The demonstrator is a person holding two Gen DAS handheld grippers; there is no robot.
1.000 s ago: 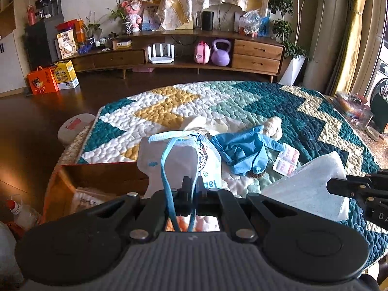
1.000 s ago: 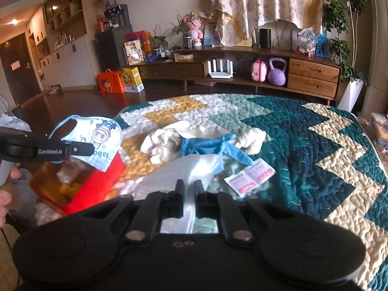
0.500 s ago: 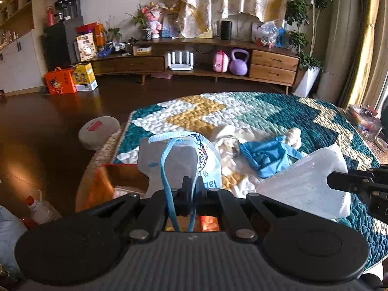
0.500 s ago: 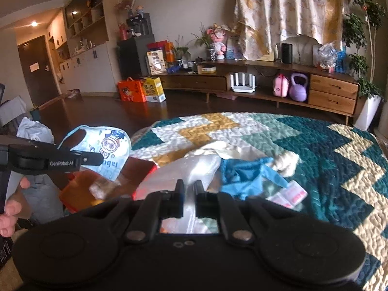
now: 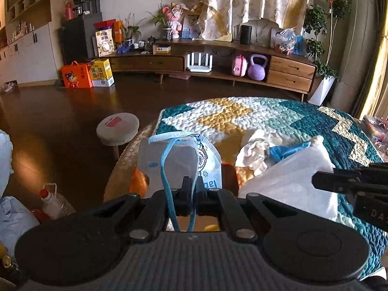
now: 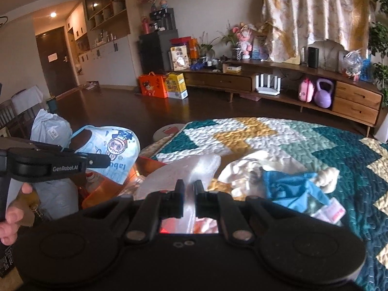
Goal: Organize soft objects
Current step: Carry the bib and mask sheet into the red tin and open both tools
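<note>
quilt [image 5: 278, 111]: puffy cloth | floor [image 5: 60, 121]: glossy wood | mask [image 6: 116, 150]: matt fabric

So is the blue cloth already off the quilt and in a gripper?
No, the blue cloth lies on the quilt beside the cream cloth, with neither gripper touching it.

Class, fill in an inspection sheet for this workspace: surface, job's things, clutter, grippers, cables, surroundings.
Surface: quilted zigzag blanket.
Job's things: child's face mask in the left gripper; white pouch in the right gripper; blue cloth and cream cloth on the blanket; orange box beside it.
Clutter: two small packets on the blanket.
Grippers: both shut on their items.
Cables: nothing seen.
Surroundings: wooden sideboard, round stool, purple kettlebell.
</note>
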